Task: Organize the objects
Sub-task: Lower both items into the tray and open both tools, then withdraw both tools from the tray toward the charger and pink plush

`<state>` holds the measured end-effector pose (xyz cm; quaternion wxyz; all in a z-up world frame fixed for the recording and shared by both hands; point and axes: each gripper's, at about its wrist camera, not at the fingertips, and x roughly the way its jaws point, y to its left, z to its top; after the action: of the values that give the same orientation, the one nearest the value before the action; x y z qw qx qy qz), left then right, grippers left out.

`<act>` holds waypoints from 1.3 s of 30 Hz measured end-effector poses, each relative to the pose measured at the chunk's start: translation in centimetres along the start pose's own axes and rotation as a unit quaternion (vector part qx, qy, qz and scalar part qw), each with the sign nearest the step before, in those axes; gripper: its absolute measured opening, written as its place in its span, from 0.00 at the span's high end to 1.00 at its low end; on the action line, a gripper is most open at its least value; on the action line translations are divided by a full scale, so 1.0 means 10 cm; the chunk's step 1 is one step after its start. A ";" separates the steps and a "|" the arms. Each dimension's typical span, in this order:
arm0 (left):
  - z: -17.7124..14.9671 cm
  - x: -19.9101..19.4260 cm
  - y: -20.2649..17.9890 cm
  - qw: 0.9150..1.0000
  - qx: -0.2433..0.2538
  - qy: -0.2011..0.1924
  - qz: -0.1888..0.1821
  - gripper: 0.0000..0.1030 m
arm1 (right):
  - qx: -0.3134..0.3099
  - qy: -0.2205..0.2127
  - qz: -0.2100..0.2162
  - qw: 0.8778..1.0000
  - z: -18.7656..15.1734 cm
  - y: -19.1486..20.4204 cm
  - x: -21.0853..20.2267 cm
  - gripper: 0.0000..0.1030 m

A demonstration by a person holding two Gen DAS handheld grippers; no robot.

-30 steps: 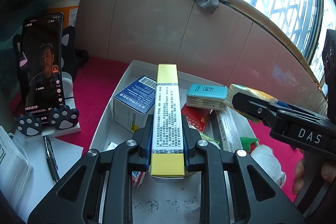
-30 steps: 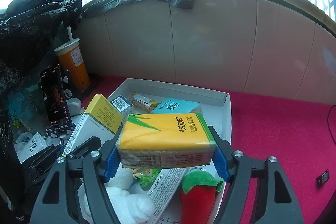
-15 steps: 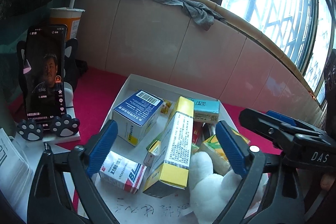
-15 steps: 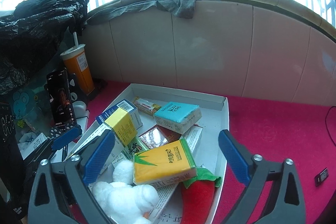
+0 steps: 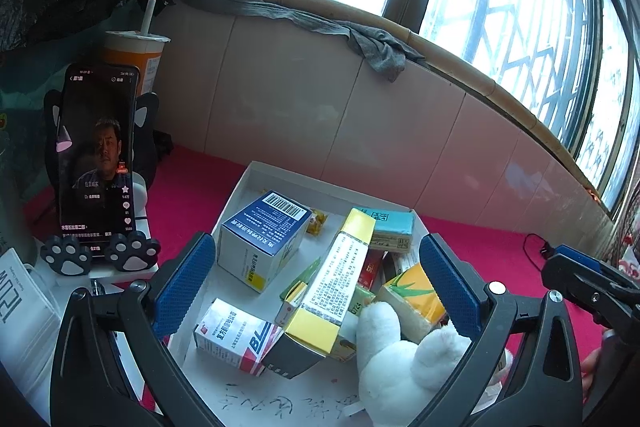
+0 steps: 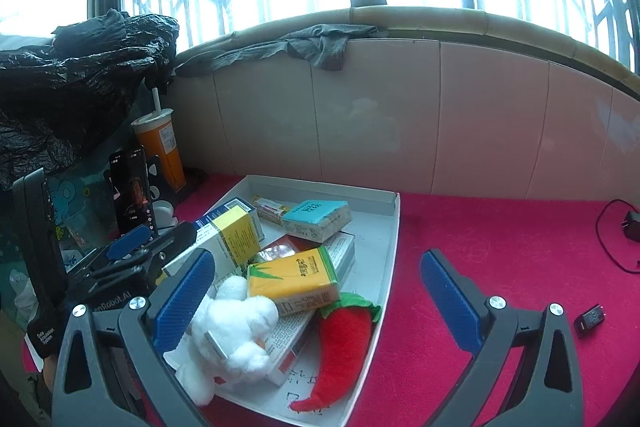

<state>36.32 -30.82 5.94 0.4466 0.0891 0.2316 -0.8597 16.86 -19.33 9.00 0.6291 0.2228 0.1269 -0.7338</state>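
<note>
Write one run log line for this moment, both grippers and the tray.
left gripper: open | right gripper: open | tray: boxes, plush toys inside

Left tool (image 5: pixel 318 281) spread wide, nothing in it, hanging over white tray (image 5: pixel 240 189). Long yellow/white box (image 5: pixel 334 289) tilted across the pile w/ blue box (image 5: pixel 266 241), teal pack (image 5: pixel 390 229), white plush (image 5: pixel 404 363). Phone (image 5: pixel 96 157) upright on paw stand, left of tray.
</note>
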 end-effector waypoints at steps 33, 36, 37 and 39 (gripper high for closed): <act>-0.25 -0.27 -1.39 0.985 0.110 0.045 -0.123 0.00 | 0.162 0.007 -0.107 0.981 -0.78 -1.52 -0.71 0.00; -0.43 -0.14 -1.68 0.978 0.138 0.085 -0.132 0.00 | 0.186 0.000 -0.139 0.973 -0.86 -1.89 -0.85 0.00; -0.49 -0.10 -1.77 0.975 0.147 0.096 -0.133 0.00 | 0.193 -0.003 -0.157 0.969 -0.89 -2.04 -0.93 0.00; -0.59 -0.02 -1.95 0.970 0.163 0.117 -0.138 0.00 | 0.206 -0.008 -0.194 0.959 -0.96 -2.37 -1.10 0.00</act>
<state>20.36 -18.20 7.01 0.2734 0.2276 0.1491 -0.9226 -3.58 -1.15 3.77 0.4159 0.3129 0.0093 -0.8538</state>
